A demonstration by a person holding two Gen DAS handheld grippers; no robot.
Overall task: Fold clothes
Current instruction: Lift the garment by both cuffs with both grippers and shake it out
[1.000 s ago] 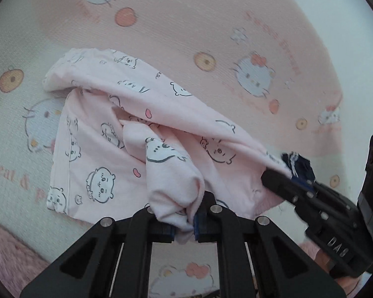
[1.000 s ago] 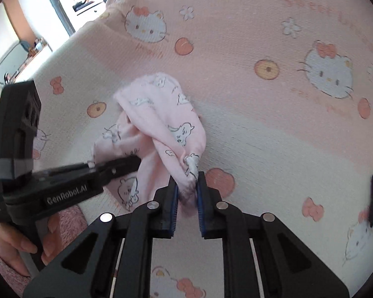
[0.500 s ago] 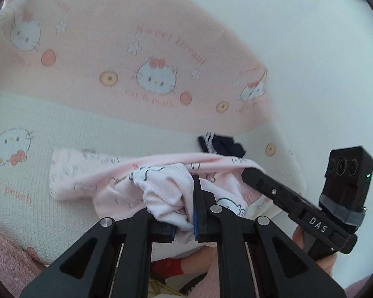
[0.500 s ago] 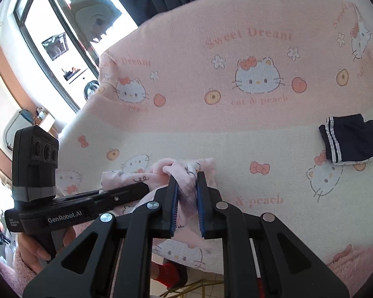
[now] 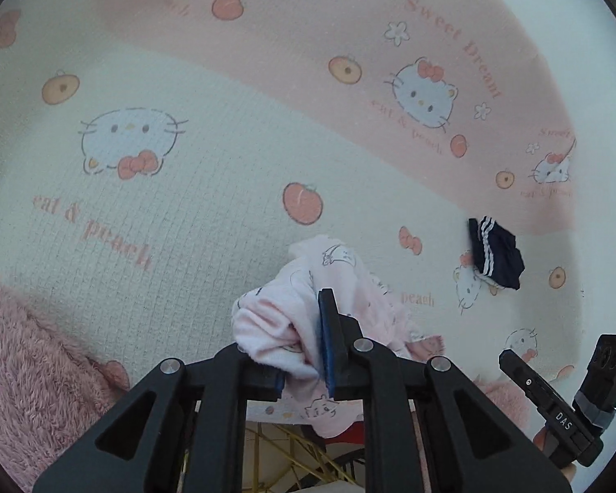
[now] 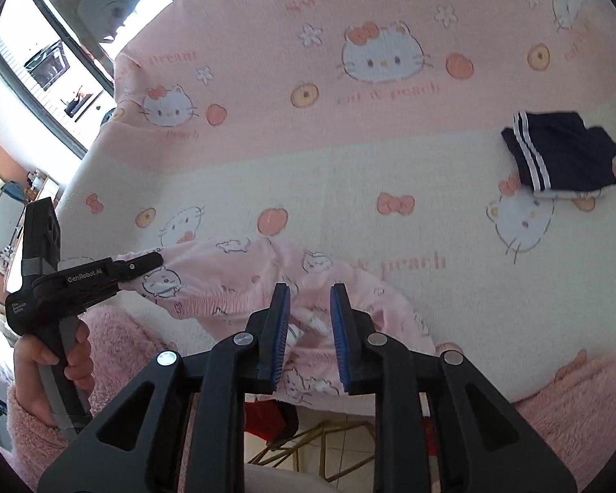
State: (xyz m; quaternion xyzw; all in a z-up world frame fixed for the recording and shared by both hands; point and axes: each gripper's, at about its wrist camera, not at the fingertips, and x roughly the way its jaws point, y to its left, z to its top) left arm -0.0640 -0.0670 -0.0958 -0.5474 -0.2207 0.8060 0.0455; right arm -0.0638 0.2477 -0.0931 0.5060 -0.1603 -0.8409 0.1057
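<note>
Two grippers work one garment at the near edge of a blanket-covered sofa (image 6: 451, 296). At far left in the right wrist view, a hand (image 6: 49, 365) in a fluffy pink sleeve (image 6: 33, 431) holds the left gripper (image 6: 154, 261), whose fingers are easing apart with a corner of the pale pink printed garment (image 6: 234, 283) between them; in its own view the cloth bunches thickly against the blue pad of the left gripper (image 5: 304, 353), and I cannot tell for sure whether that pad presses it. From there the garment stretches rightward along the sofa's front edge, its lower hem hanging over the edge above tiled floor (image 6: 349, 443). The right gripper (image 6: 310, 328) hovers over the garment's middle, its fingers (image 6: 279, 328) opening and clearly apart, the cloth lying below the gap, gripped by neither pad. Further right the cream seat lies bare and flat. Well apart at far right rests a folded navy garment with white stripes (image 6: 562, 152).
</note>
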